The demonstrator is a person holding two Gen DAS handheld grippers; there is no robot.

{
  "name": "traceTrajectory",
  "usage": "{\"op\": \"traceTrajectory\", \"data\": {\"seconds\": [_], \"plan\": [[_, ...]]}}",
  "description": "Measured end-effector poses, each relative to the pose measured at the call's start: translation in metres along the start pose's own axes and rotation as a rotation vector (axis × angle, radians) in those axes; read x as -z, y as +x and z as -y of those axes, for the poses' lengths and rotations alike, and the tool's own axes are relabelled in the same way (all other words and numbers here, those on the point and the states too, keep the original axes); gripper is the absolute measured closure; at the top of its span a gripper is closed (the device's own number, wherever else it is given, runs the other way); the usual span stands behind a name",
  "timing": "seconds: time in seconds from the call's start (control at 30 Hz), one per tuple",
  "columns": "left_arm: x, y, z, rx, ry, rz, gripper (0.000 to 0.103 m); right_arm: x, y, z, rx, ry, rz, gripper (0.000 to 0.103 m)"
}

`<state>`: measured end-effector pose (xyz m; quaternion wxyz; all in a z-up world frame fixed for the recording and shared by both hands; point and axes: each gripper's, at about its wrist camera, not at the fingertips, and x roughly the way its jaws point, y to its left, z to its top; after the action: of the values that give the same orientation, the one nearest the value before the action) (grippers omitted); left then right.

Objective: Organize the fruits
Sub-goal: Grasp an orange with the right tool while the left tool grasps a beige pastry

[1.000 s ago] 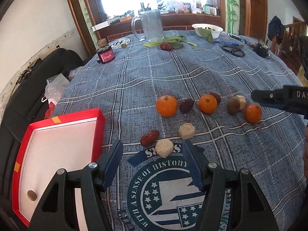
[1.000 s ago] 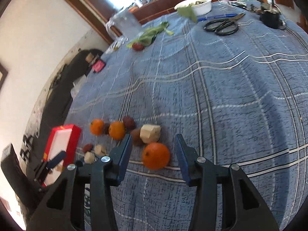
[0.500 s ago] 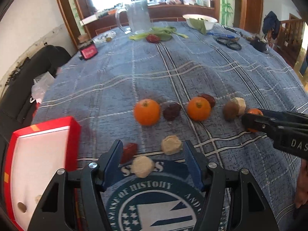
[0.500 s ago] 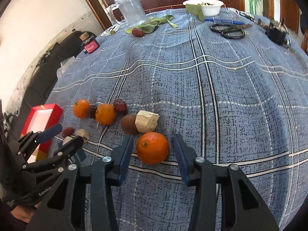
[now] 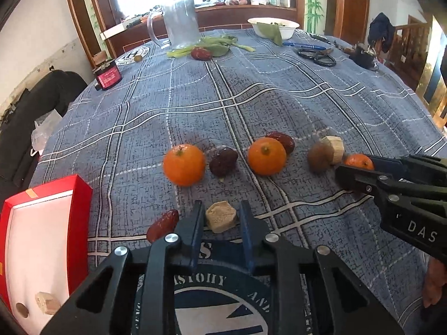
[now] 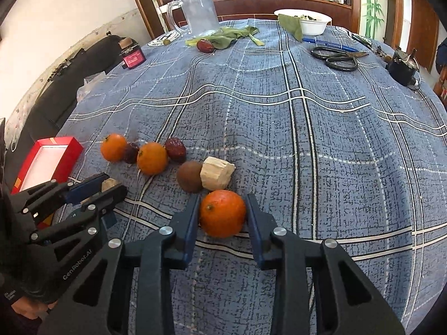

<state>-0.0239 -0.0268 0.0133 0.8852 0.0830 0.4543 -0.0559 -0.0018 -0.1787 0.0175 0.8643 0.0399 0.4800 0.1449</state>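
Your worktop (image 5: 279,89) is covered by a blue plaid cloth that fills both views. At its left edge sits a red box (image 5: 81,192) with a white inside, open side up, holding one pale chunk (image 5: 47,303) near its front corner.

Across the middle of the worktop the fruits lie in a loose row running left to right: an orange (image 5: 183,164), a dark date (image 5: 223,160), a second orange (image 5: 266,155) with another date (image 5: 283,141) touching behind it, then a brown kiwi (image 6: 190,176) touching a pale block (image 6: 217,173).

Your right hand-held gripper (image 6: 223,216) has its jaws close around a third orange (image 6: 222,213), one on each side, stem end facing left; whether they press on it you cannot tell.

Your left hand-held gripper (image 5: 221,219) has its jaws drawn in on either side of a small beige chunk (image 5: 221,218), nearly touching it. Just left of that jaw lies a red date (image 5: 163,224), long axis slanting from near left to far right.
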Motion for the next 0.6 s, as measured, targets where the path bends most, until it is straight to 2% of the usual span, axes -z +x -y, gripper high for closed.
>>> {"op": "traceTrajectory", "data": {"seconds": [0.23,0.6], "plan": [[0.006,-0.016,-0.003,-0.007,-0.037,0.015,0.079,-0.002,-0.003,0.007,-0.023,0.045,0.019,0.069],[0.016,-0.097,-0.019,-0.119,-0.06,0.233,0.079,-0.006,-0.019,0.014,-0.063,0.105,0.118,0.069]]}}
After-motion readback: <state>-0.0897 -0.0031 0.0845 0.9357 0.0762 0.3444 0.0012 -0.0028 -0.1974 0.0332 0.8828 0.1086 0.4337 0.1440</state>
